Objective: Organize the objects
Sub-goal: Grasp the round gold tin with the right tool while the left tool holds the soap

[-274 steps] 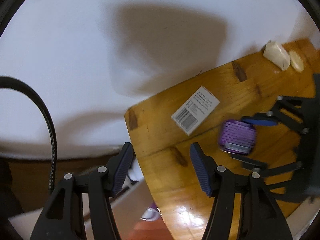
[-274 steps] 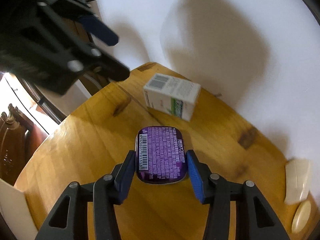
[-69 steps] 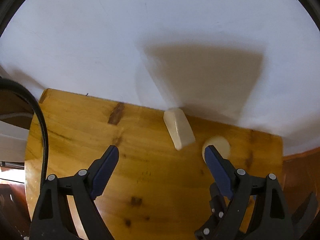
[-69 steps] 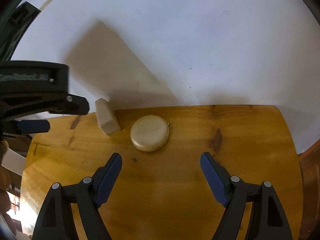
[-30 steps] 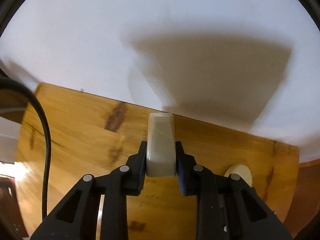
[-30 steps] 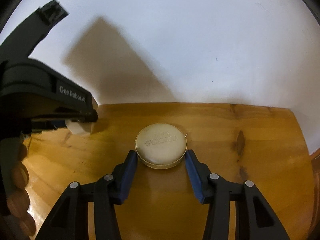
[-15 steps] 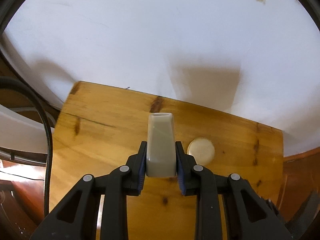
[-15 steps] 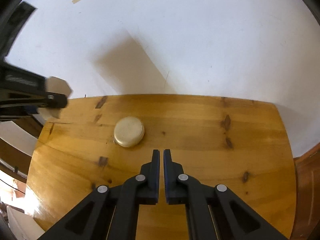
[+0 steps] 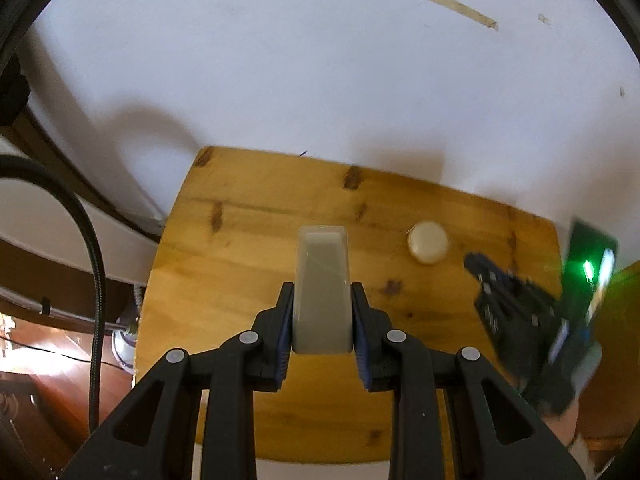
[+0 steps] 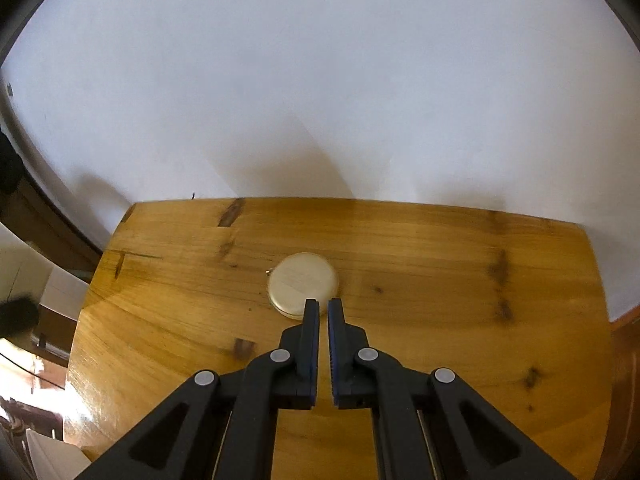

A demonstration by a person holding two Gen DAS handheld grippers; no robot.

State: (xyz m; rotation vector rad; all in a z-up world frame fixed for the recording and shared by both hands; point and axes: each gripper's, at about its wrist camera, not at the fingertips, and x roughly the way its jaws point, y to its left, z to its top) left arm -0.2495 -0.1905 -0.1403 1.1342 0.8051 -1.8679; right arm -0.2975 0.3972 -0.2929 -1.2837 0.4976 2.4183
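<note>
- Starting at the far left of the left wrist view: a black cable is seen curving down past the table's left edge.
- The wooden table is seen set against a white wall.
- The left gripper is clamped on a pale block; the block is pinched between both blue pads and held above the tabletop, long axis pointing toward the wall.
- A round cream case is seen lying flat on the table, right of the block and apart from it.
- The right gripper is seen blurred at the right edge of this view, near the case.
- A strip of tape is stuck on the wall, upper right.
- In the right wrist view the table fills the lower half.
- The case is seen near the table's middle, just ahead of the fingertips.
- The right gripper is closed with only a thin slit between pads; nothing is held.
</note>
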